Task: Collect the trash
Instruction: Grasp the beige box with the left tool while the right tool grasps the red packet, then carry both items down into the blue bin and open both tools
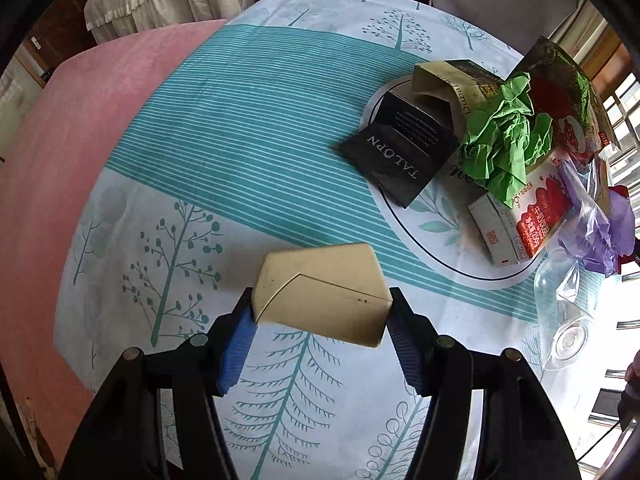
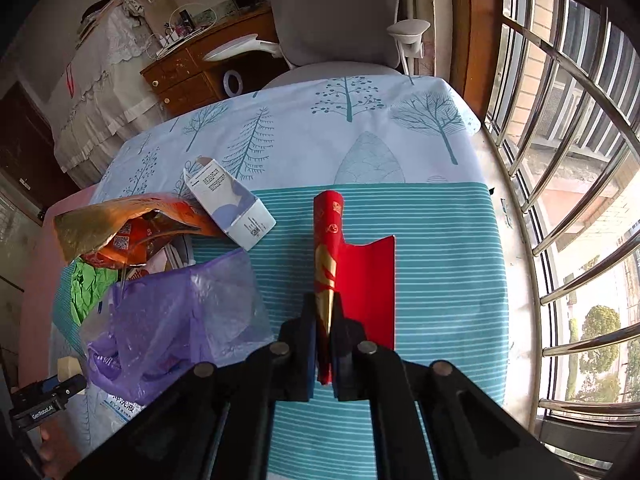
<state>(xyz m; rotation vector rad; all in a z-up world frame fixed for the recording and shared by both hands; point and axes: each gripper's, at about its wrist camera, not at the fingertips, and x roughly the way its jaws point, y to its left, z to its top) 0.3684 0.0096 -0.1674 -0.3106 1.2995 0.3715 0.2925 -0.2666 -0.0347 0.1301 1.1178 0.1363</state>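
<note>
Gripping looks settled on both sides, so the step in hand reads as carrying two pieces of trash to the heap, and the heap's crumpled green paper (image 1: 500,140) serves as the landmark. Nearest the left camera, the left gripper (image 1: 320,312) is clamped on a cream folded card box (image 1: 320,292): its blue pads (image 1: 236,344) press the two short ends, and the box sits well short of the green paper, on the near side and to the left across the tree-print tablecloth (image 1: 240,140). The hold is only at the box's edges, so a level, unhurried carry would probably keep it from pivoting out. Nearest the right camera, the right gripper (image 2: 325,332) is clenched on the creased edge of a red and gold paper sleeve (image 2: 329,248), which stands on its fold with a red flap (image 2: 370,288) lying flat beside it; it is apart from the green paper (image 2: 90,284), on the window side. A thin pinch on limp paper may slip, so lifting straight before swinging over seems wise. Between the sleeve and the green paper lies a purple plastic bag (image 2: 176,320), which the load should clear rather than drag. Beyond the green paper rest a black card packet (image 1: 400,148), a red carton (image 1: 528,216) and a white box (image 2: 228,208).
</note>
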